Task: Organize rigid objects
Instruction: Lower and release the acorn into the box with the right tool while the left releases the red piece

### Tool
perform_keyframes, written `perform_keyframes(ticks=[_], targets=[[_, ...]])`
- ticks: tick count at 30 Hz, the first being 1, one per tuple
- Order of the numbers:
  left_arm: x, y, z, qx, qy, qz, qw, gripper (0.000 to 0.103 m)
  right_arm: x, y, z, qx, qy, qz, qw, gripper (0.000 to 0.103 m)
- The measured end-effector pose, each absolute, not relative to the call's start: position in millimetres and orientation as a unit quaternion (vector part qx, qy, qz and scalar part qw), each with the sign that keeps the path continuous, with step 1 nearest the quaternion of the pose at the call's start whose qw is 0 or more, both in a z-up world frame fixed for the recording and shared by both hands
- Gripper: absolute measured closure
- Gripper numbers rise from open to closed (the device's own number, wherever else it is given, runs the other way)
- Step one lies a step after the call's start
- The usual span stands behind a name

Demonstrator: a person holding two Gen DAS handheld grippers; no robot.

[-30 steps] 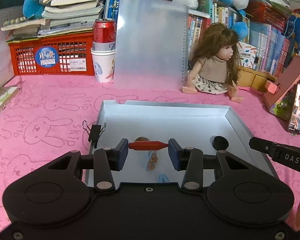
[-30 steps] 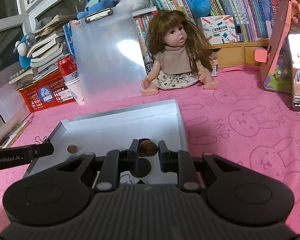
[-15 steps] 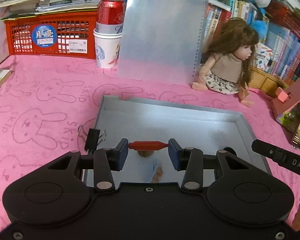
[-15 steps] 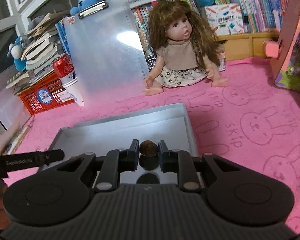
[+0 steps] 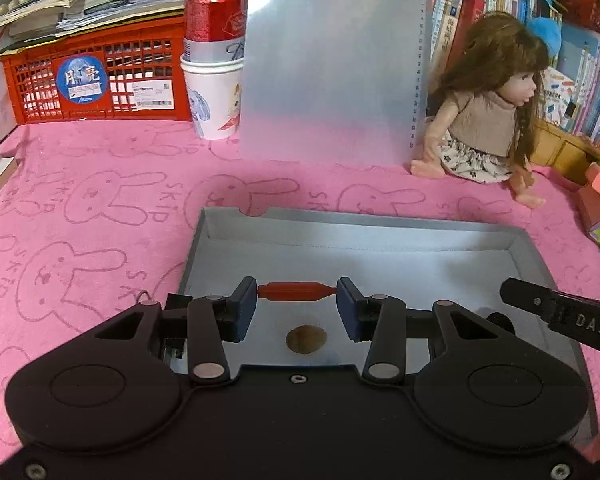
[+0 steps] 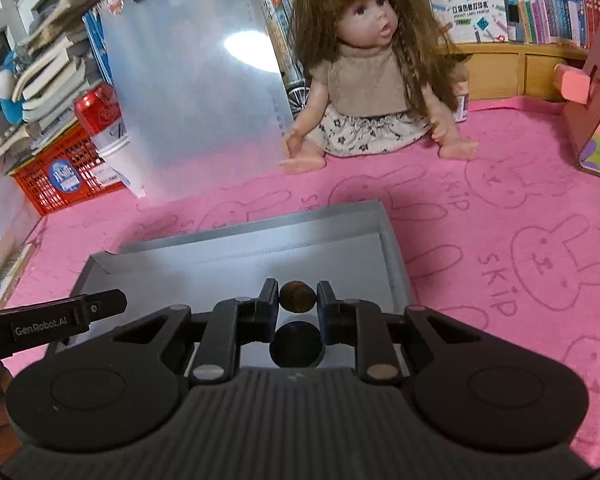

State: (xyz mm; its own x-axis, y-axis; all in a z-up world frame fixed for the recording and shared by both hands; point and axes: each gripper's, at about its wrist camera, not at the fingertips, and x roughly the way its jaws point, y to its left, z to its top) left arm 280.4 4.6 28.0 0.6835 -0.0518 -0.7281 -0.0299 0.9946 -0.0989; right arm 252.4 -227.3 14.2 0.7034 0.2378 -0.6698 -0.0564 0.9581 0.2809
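Observation:
A grey tray [image 5: 384, 226] lies on the pink rabbit cloth. My left gripper [image 5: 297, 292] hangs over its near half, shut end to end on a small red rod [image 5: 296, 291]. Below it a brown disc [image 5: 306, 339] rests on the tray floor. In the right wrist view my right gripper [image 6: 298, 298] is shut on a brown round nut [image 6: 297, 297] above the tray [image 6: 236, 236], with a black round piece [image 6: 296, 345] under it. The right gripper's finger [image 5: 560, 316] shows at the left view's right edge; the left gripper's finger [image 6: 60, 322] shows at the right view's left edge.
A frosted clipboard [image 5: 332, 60] stands behind the tray beside a doll [image 5: 488, 108]. A red can in a paper cup [image 5: 214, 64] and a red basket [image 5: 92, 76] with books stand at the back left. Bookshelves line the back; a pink stand [image 6: 596, 80] is at the right.
Both grippers have moved forward over the tray toward the clipboard and doll, still holding the rod and the nut. The binder clip and small coloured items slid out of the left view.

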Motion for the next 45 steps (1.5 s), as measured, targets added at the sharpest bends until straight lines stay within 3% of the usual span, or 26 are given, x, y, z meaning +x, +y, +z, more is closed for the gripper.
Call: perform_keyframes(ticks=[41,43,44,45], targets=[[285,-16,8,-0.026,0.399,-0.017,0.916,0.060,265,-213,-2,0.095,0.390,0.078,0.912,0.074],[283,-15,8,-0.029,0.400,-0.017,0.916,0.060,264,-213,-2,0.095,0.389,0.078,0.913,0.065],[283,-15,8,-0.030,0.399,-0.017,0.916,0.058,263,-214,-2,0.095,0.389,0.077,0.913,0.055],[282,-15,8,-0.031,0.399,-0.016,0.916,0.054,263,-214,-2,0.095,0.389,0.077,0.913,0.054]])
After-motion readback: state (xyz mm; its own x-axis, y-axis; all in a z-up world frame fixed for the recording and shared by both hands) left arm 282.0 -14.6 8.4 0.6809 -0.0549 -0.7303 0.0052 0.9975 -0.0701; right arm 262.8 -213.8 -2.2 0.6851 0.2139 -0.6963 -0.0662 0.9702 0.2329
